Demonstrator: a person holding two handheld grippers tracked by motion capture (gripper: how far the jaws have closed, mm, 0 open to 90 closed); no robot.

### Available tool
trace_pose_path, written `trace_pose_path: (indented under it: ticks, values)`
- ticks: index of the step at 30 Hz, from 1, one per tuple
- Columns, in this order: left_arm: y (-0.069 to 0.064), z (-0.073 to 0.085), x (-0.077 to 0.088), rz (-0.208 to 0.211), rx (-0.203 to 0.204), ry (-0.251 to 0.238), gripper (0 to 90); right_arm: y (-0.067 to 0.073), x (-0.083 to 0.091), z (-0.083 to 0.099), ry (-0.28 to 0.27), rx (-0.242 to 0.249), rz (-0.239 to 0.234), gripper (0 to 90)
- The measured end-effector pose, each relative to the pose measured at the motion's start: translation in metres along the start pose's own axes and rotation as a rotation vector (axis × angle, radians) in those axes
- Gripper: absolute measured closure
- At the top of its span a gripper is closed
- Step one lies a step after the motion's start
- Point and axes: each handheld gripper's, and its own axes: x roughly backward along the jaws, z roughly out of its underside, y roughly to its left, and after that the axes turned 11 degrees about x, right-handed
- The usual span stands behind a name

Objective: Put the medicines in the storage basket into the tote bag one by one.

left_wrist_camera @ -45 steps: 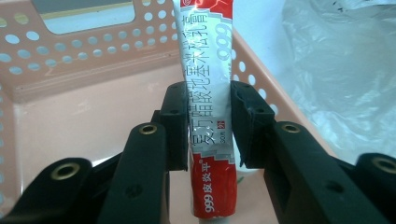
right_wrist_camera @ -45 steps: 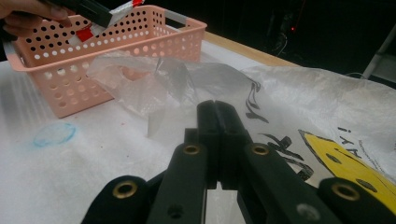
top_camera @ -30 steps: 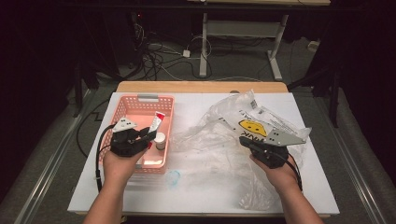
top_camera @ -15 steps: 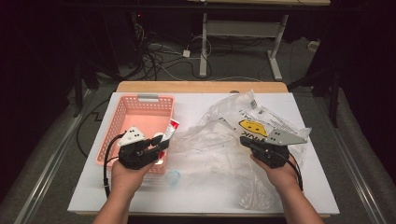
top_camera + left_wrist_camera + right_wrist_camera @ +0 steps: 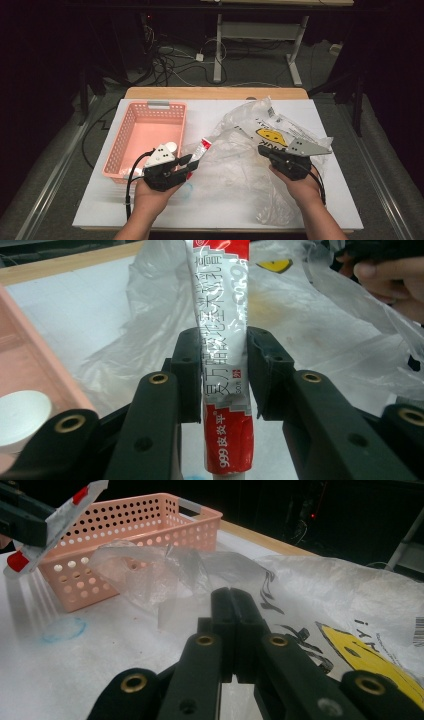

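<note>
My left gripper (image 5: pixel 220 372) clamps a flat, glossy red-and-silver tube (image 5: pixel 223 365) beside the perforated pink basket (image 5: pixel 131 135); my right gripper (image 5: pixel 232 605) pinches crinkly clear bag (image 5: pixel 235 155) film.

Black two-jaw grippers (image 5: pixel 186 164) (image 5: pixel 264 151) — brass-ringed screw holes, grey three-cornered plates, trailing black cables

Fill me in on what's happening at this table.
A person works with two tools. The left hand-held gripper is clamped on a red and silver tube, holding it between the pink basket and a clear plastic bag. The right hand-held gripper is shut, with its jaws pressed together, at the bag's edge.
</note>
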Motion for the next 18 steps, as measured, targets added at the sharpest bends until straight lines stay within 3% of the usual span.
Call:
trace_pose_path:
  ticks: [18]
  values:
    - [-0.017,0.009,-0.028,0.035,-0.055,0.056,67.3,0.001,0.005,-0.004,-0.020,0.006,0.015,90.0]
